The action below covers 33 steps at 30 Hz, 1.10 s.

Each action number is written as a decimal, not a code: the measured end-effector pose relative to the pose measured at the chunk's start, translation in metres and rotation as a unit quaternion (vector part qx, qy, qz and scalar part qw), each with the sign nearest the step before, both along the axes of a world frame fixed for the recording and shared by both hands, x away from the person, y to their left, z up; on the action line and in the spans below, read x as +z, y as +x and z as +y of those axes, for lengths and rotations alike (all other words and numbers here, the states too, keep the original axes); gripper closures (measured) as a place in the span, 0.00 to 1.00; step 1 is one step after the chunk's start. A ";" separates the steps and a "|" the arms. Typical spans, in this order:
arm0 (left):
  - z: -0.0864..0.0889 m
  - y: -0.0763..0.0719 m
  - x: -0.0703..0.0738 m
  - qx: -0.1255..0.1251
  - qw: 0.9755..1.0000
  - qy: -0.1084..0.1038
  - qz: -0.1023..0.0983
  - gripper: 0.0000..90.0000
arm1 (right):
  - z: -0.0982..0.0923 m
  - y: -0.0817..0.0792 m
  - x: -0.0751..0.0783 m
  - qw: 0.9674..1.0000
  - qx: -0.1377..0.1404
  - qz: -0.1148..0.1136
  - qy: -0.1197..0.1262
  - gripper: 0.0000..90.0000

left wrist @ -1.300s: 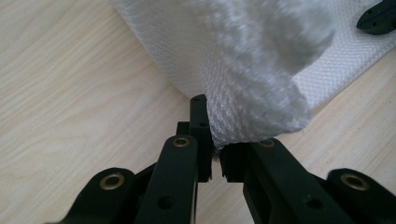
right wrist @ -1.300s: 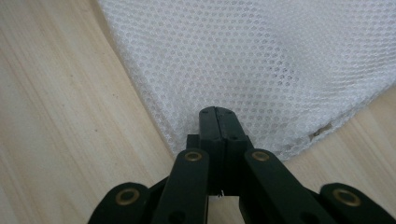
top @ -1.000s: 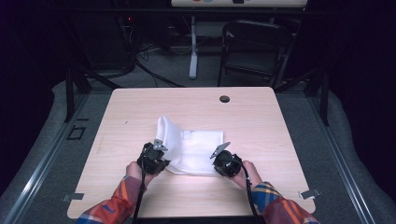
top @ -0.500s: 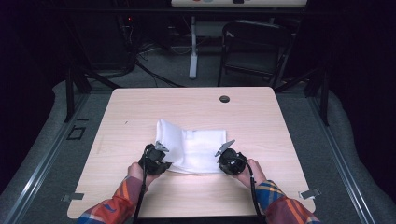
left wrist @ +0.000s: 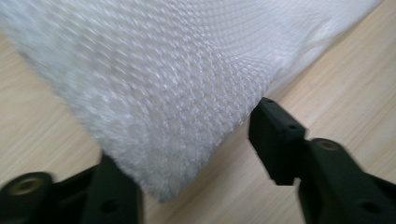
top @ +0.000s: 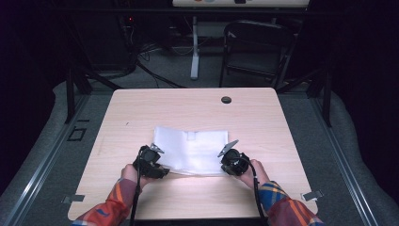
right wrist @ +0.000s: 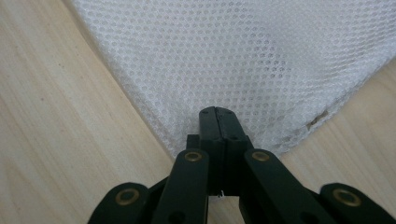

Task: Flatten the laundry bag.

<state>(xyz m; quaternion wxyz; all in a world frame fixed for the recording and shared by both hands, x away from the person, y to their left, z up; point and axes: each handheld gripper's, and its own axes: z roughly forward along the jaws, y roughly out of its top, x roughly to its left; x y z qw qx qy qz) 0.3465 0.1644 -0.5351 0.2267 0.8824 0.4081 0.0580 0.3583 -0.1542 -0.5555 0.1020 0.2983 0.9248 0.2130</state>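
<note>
Our left gripper [left wrist: 201,154] has just been opening its jaws; the cloth [top: 190,149] corner lies loose between them, touching neither pad. The cloth is soft, light and floppy, so we hold it by its near corners. Our right gripper [right wrist: 217,119] pinches its corner tight. Before, the cloth's left side stood bunched up; now it lies flat.

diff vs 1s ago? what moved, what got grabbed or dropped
The white mesh cloth, its left edge lifted and folded a second ago, now lies flat on the table. The left gripper has just been opening and let its corner go. The right gripper stays shut on the cloth's near right corner.
</note>
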 end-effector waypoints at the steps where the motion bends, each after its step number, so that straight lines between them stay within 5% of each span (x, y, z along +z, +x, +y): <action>1: 0.000 0.000 0.000 0.000 1.000 0.000 0.000 0.46 | 0.000 0.000 0.000 1.000 0.001 0.001 0.000 1.00; 7: 0.019 -0.005 0.005 0.033 0.999 0.003 -0.002 0.28 | -0.002 0.001 0.000 1.000 0.008 0.004 0.006 1.00; 12: 0.031 -0.009 0.013 0.057 0.998 -0.006 -0.026 0.20 | -0.003 0.002 0.001 1.000 0.009 0.010 0.009 0.96; 16: 0.032 -0.011 0.020 0.051 0.997 -0.018 -0.050 0.17 | -0.005 0.003 0.006 1.000 0.003 0.011 0.018 0.90; 17: 0.031 -0.011 0.021 0.045 0.997 -0.021 -0.054 0.16 | -0.005 0.002 0.012 1.000 -0.008 0.013 0.026 0.75; 20: 0.022 -0.011 0.021 0.029 0.997 -0.024 -0.066 0.15 | -0.007 0.000 0.021 0.999 -0.015 0.011 0.033 0.49; 21: 0.018 -0.011 0.021 0.027 0.997 -0.022 -0.071 0.15 | -0.007 0.000 0.021 0.999 -0.015 0.011 0.033 0.49; 23: 0.008 -0.009 0.021 0.013 0.997 -0.025 -0.074 0.15 | -0.010 -0.003 0.028 0.998 -0.034 0.004 0.044 0.25; 33: -0.038 -0.001 0.010 -0.062 0.995 -0.025 -0.073 0.13 | -0.020 -0.006 0.032 0.997 -0.051 0.020 0.061 0.06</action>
